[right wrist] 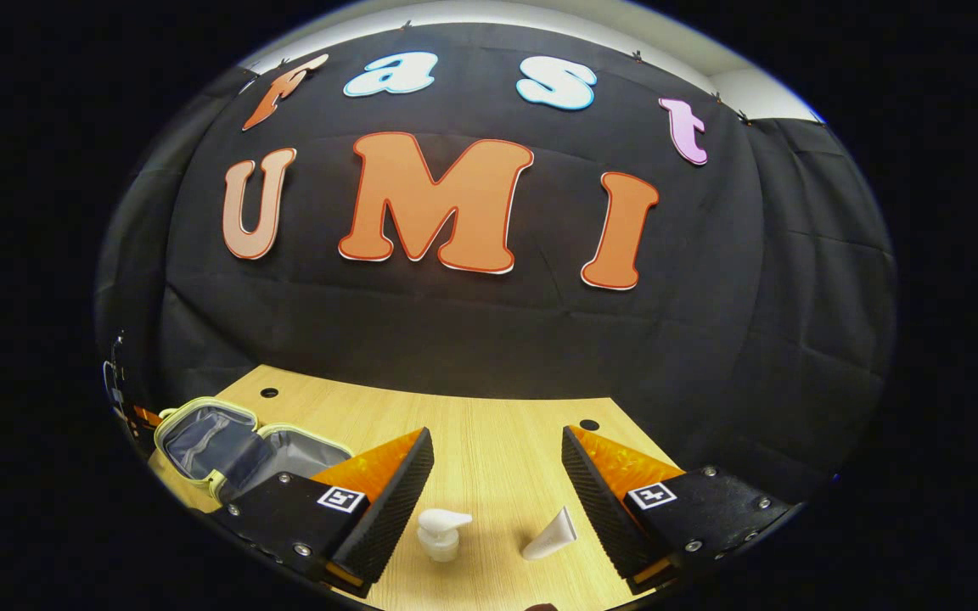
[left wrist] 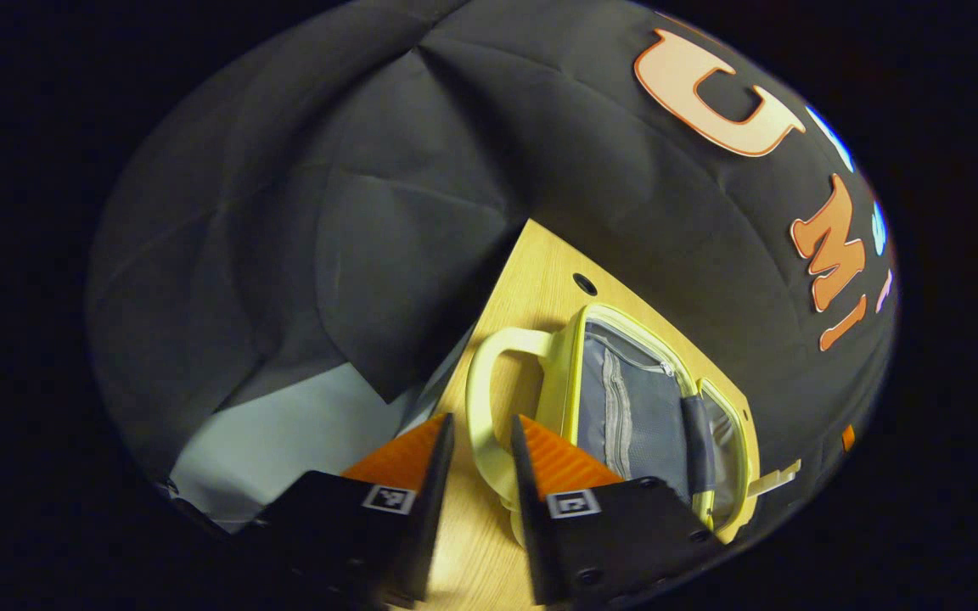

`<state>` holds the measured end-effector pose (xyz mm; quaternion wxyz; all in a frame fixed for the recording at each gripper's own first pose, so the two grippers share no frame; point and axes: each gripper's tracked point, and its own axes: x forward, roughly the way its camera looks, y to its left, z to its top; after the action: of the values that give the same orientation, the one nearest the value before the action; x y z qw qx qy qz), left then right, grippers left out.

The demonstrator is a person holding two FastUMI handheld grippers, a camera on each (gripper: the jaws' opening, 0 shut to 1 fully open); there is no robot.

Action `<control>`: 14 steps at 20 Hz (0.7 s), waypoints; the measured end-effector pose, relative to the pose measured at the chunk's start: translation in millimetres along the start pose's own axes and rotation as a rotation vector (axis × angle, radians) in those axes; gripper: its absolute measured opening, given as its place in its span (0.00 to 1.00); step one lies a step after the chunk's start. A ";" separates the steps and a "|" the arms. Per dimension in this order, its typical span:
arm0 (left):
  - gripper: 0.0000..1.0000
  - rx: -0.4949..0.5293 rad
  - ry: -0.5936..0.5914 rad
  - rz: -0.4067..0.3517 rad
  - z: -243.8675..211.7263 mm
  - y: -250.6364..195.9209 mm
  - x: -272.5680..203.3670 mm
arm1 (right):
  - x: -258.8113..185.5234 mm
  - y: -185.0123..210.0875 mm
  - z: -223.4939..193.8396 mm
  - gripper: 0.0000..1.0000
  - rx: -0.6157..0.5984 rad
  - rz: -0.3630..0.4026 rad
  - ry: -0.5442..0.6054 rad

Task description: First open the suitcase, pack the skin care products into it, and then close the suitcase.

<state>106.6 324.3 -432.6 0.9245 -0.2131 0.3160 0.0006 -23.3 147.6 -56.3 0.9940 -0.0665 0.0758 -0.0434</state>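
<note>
Suitcase [left wrist: 650, 407] open – grey fabric lining, yellow rim

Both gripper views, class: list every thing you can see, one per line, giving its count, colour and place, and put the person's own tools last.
suitcase: one, pale yellow shell with grey lining, lying open at the table's far left edge in the right gripper view
pump bottle: one, white, on the table between the right gripper's fingers
tube: one, white, lying on the table just right of the pump bottle
table: one, light wood, with small dark holes near its back edge
left gripper: one, open, its fingers either side of the suitcase's handle
right gripper: one, open, above the two products
</note>
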 end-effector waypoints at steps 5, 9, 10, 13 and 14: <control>0.96 0.137 -0.229 0.155 64.5 -34.8 -52.6 | 3.9 -21.6 -4.0 0.96 0.014 0.001 0.001; 0.96 0.259 -0.545 0.304 118.0 -119.8 -143.4 | 10.7 -40.0 -7.8 0.96 0.045 0.023 0.014; 0.97 0.278 -0.604 0.307 119.0 -151.3 -169.1 | 11.6 -44.7 -9.4 0.96 0.051 0.031 0.022; 0.98 0.302 -0.753 0.329 119.7 -232.5 -234.8 | 14.9 -63.5 -10.3 1.00 0.060 0.051 0.023; 1.00 0.296 -0.795 0.319 121.0 -258.5 -252.9 | 16.5 -71.9 -10.4 0.97 0.060 0.052 0.021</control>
<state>10.0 170.8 -97.2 0.9829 -0.0103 -0.0381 0.1796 -14.2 73.7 -58.9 0.9954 -0.0343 0.0868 -0.0206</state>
